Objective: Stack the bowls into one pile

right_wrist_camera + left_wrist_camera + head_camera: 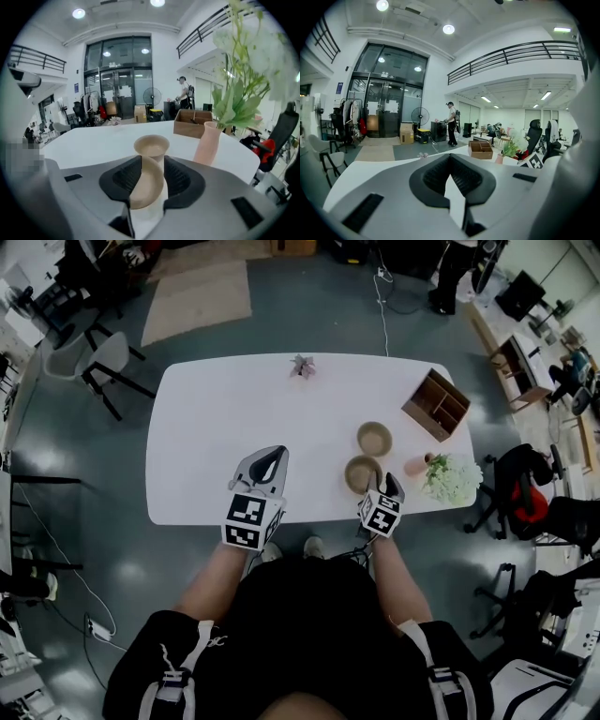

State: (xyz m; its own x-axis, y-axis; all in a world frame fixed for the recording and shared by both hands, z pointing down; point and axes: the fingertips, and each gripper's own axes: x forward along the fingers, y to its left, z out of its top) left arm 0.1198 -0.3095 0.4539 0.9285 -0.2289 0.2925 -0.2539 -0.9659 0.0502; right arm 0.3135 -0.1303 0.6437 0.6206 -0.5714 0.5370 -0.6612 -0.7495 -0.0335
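Note:
Two tan bowls stand apart on the white table point(225, 418). The far bowl point(374, 438) point(151, 145) sits upright and alone. The near bowl point(363, 472) point(147, 185) rests by the table's front edge. Its rim stands between the jaws of my right gripper point(387, 487) point(152, 176), which is open; a gap shows beside the right pad. My left gripper point(277, 452) point(450, 157) hovers over bare table to the left, well away from both bowls. Its fingertips meet, it is shut, and it holds nothing.
A wooden organiser box point(437, 404) lies at the back right. A pink vase point(415, 466) point(208, 140) with white flowers point(454, 478) stands just right of the near bowl. A small dried flower point(302, 366) sits at the far edge. Chairs surround the table.

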